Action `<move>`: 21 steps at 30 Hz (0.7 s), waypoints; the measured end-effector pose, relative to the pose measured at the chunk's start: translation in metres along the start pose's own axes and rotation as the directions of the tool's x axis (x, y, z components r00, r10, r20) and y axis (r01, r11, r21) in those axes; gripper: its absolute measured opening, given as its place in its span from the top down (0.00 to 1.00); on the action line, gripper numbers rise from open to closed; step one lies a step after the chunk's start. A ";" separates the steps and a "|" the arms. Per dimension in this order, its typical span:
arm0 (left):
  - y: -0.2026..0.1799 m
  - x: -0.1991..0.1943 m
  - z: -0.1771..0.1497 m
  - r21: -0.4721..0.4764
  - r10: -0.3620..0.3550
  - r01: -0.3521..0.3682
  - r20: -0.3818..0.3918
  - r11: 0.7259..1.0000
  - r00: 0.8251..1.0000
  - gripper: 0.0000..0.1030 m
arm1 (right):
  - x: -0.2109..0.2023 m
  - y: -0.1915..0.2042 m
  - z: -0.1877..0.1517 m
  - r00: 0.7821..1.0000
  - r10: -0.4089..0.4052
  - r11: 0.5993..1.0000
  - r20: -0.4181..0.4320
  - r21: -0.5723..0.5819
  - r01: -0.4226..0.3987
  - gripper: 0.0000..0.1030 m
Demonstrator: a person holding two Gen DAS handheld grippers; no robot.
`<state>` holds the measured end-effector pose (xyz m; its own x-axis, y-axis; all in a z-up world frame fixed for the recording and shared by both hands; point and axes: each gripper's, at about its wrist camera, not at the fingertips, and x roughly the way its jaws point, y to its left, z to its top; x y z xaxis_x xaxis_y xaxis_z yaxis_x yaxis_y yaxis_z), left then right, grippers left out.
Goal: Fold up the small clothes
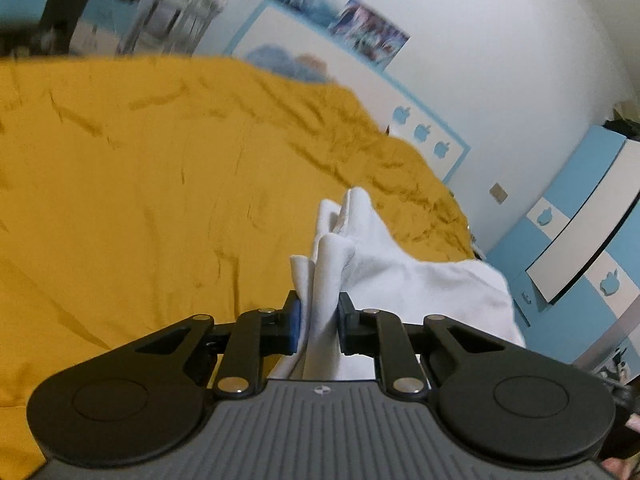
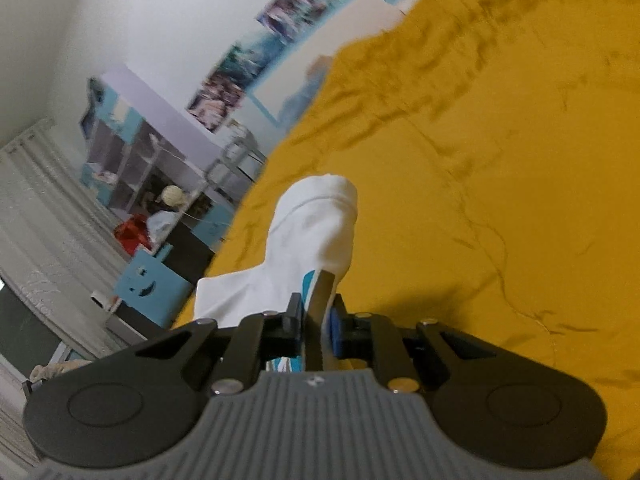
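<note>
Tools, two, each pinch one white sock above one mustard bedspread: left tool, right tool.

In the left wrist view the left claw sits at the bottom centre, with the sock caught between its pads and trailing off to the right, above the bed. The bed fills the left and middle; behind it runs the wall, with posters on it above the bed's far edge. A cabinet stands to the right of the bed.

In the right wrist view the right claw pinches the sock, which stretches up and to the left. The bed lies to the right and behind; shelves stand to the left against the wall, posters above them.
</note>
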<state>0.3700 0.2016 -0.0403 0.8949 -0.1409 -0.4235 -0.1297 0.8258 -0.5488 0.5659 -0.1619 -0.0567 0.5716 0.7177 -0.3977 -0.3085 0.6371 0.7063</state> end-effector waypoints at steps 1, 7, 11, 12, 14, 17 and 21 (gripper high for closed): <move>-0.006 -0.010 -0.001 0.012 0.005 -0.005 0.018 1.000 1.000 0.82 | -0.009 0.010 0.000 1.000 0.012 1.000 0.011 -0.016 -0.012 0.92; -0.039 -0.073 -0.008 0.034 0.003 -0.008 0.130 0.999 0.991 0.82 | -0.074 0.069 -0.010 0.997 0.050 0.984 0.062 -0.177 -0.039 0.92; -0.056 -0.114 -0.015 0.031 -0.031 0.026 0.176 0.999 0.984 0.82 | -0.129 0.095 -0.016 0.990 0.095 0.973 0.106 -0.220 -0.069 0.92; -0.059 -0.122 -0.017 0.034 -0.039 0.033 0.184 0.999 0.982 0.82 | -0.141 0.101 -0.018 0.988 0.101 0.970 0.114 -0.231 -0.072 0.92; -0.070 -0.142 -0.019 0.045 -0.058 0.050 0.199 0.998 0.978 0.82 | -0.167 0.115 -0.022 0.986 0.109 0.964 0.128 -0.256 -0.074 0.92; -0.084 -0.173 -0.025 0.061 -0.086 0.074 0.211 0.995 0.974 0.82 | -0.211 0.131 -0.030 0.982 0.119 0.951 0.144 -0.301 -0.071 0.92; -0.100 -0.202 -0.033 0.079 -0.129 0.116 0.187 0.990 0.974 0.82 | -0.268 0.139 -0.043 0.980 0.129 0.948 0.151 -0.308 -0.078 0.93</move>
<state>0.1877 0.1292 0.0763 0.9681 -0.1415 -0.2066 0.0092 0.8446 -0.5353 0.3367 -0.2534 0.1228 0.6354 0.7431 -0.2098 -0.5708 0.6350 0.5205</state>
